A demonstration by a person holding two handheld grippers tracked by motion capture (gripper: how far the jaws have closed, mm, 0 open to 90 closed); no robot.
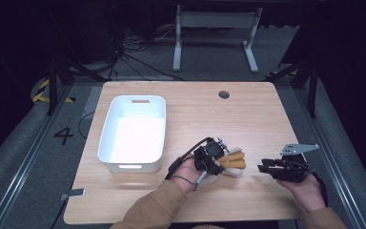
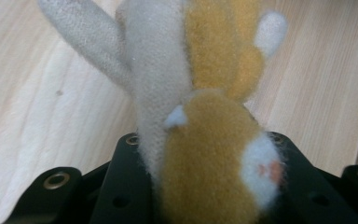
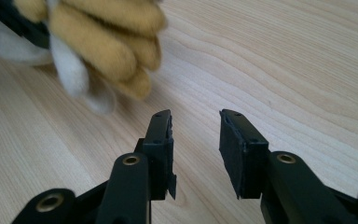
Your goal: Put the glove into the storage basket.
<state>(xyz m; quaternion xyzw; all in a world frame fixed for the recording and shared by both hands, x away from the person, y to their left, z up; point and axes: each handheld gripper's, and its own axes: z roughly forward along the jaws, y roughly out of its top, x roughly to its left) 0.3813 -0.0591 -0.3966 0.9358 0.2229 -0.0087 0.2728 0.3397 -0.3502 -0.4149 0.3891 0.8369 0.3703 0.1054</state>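
A tan and white plush toy (image 1: pixel 232 161) lies on the wooden table (image 1: pixel 248 119) near the front edge, with my left gripper (image 1: pixel 213 160) shut on it. In the left gripper view the plush toy (image 2: pixel 205 140) bulges out between the black jaws, its pale limbs pointing away. My right gripper (image 1: pixel 265 166) hovers just right of the toy, open and empty. In the right gripper view its fingertips (image 3: pixel 161 126) stand apart over bare wood, and the plush toy (image 3: pixel 107 46) is at the upper left.
An empty white bin (image 1: pixel 134 134) stands on the left half of the table. A round grommet (image 1: pixel 224 94) is set near the far edge. A small grey object (image 1: pixel 74 193) lies at the front left corner. Cables and table legs sit on the floor beyond.
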